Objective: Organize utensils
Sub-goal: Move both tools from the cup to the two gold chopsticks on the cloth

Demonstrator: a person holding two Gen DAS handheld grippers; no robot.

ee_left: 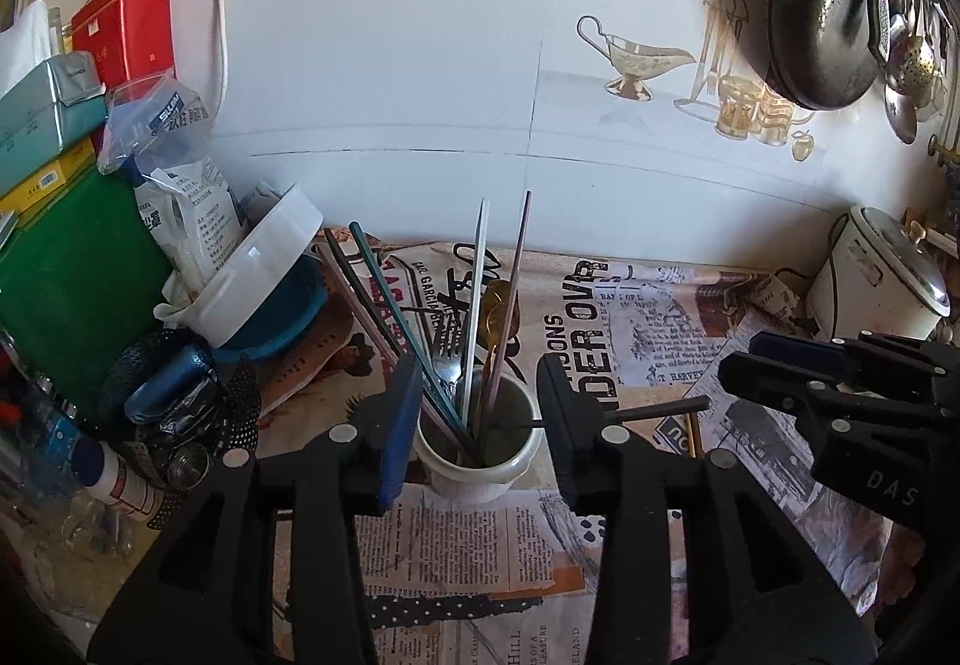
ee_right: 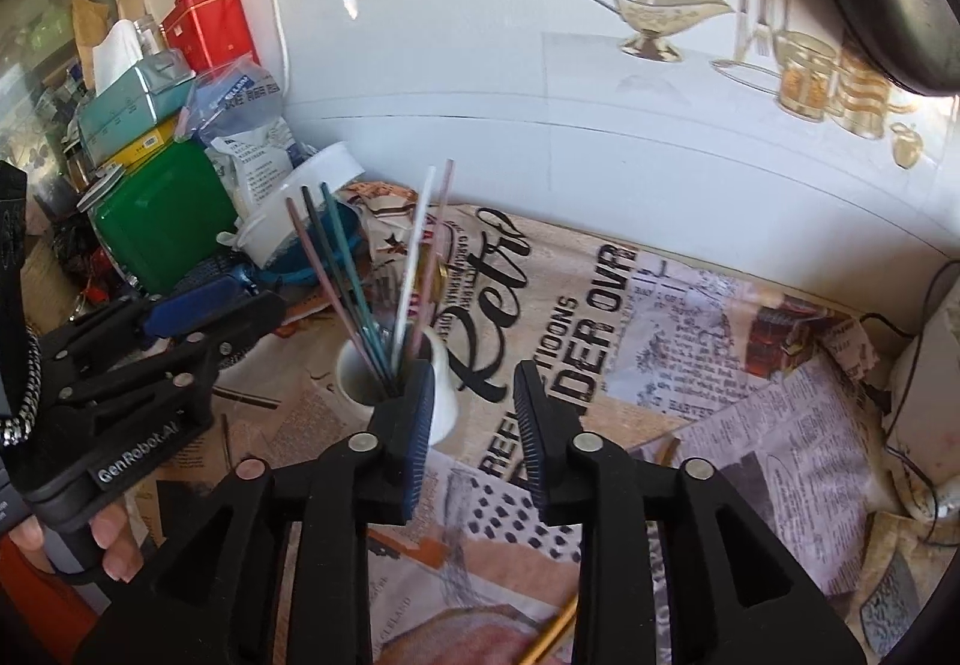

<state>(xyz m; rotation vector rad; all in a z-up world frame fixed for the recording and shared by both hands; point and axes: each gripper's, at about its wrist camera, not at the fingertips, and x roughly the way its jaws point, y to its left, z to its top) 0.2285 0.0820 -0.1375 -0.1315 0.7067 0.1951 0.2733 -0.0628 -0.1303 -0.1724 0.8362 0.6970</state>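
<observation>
Utensils stand gathered in the white cup [ee_left: 477, 461] on the newspaper-covered tabletop [ee_left: 630, 341], which we take as most of the sorting done. Chopsticks [ee_left: 384, 305] fan leftward against the rim, a fork [ee_left: 447, 359] and a gold spoon [ee_left: 497, 305] sit among them, and two long sticks rise nearly upright; they lean because the cup is narrow and they rest on its lip.

Our left tool [ee_left: 477, 413] hovers just in front of the cup, its jaws part open and holding nothing, the cup showing in the gap between them. Our right tool [ee_right: 474, 413] is likewise part open and empty, just beside the cup [ee_right: 384, 383] and to its right.

A dark stick [ee_left: 660, 410] lies flat on the tabletop behind the left tool's right finger, its near end hidden, so we cannot tell what it is. A gold handle [ee_right: 552, 629] pokes out under the right tool, cut off by the tool body and the frame edge. We judge both still need putting in the cup. How deep the cup's contents sit is hard to make out.
</observation>
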